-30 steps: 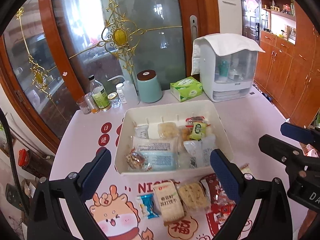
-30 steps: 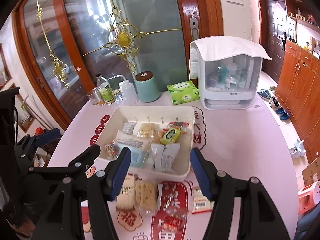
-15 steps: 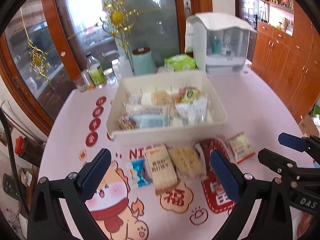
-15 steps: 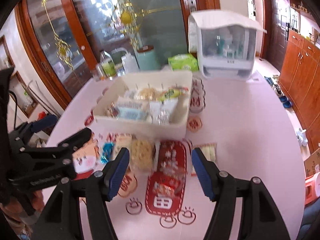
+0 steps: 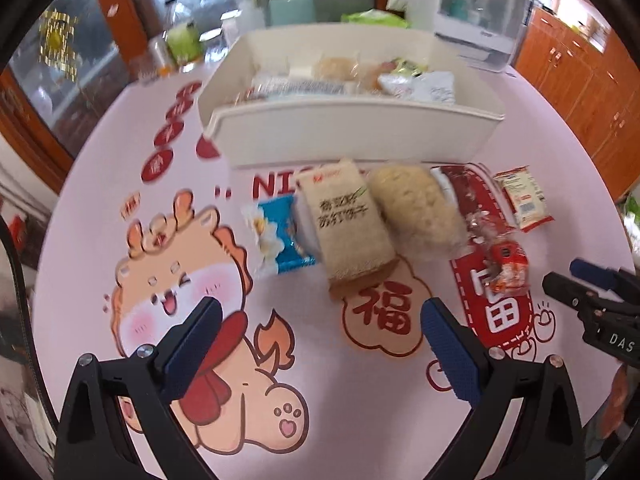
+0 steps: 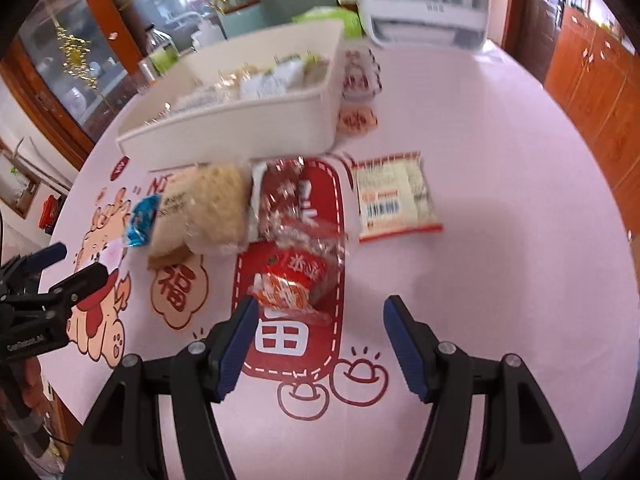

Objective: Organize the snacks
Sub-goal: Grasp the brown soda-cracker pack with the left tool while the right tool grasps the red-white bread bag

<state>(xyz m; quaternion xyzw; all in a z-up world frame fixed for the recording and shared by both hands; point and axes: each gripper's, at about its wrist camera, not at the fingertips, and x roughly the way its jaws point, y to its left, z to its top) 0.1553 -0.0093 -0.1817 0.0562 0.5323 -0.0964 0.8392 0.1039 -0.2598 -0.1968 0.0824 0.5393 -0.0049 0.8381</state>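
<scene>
Both claws, left claw (image 5: 320,344) and right claw (image 6: 318,344), are held open and empty above the surface (image 6: 500,240); five snack packets (image 5: 348,220) are laid just before the white bin (image 5: 352,136).

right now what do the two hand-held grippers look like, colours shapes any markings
Both match: the left hand-held gripper and the right hand-held gripper each have black angular plastic finger arms with silver screw heads at the joints, and flat dark-blue textured pads on the inner finger faces. White lettering is printed on each black body, seen from the other camera. No sleeves or cables are clearly visible.
</scene>
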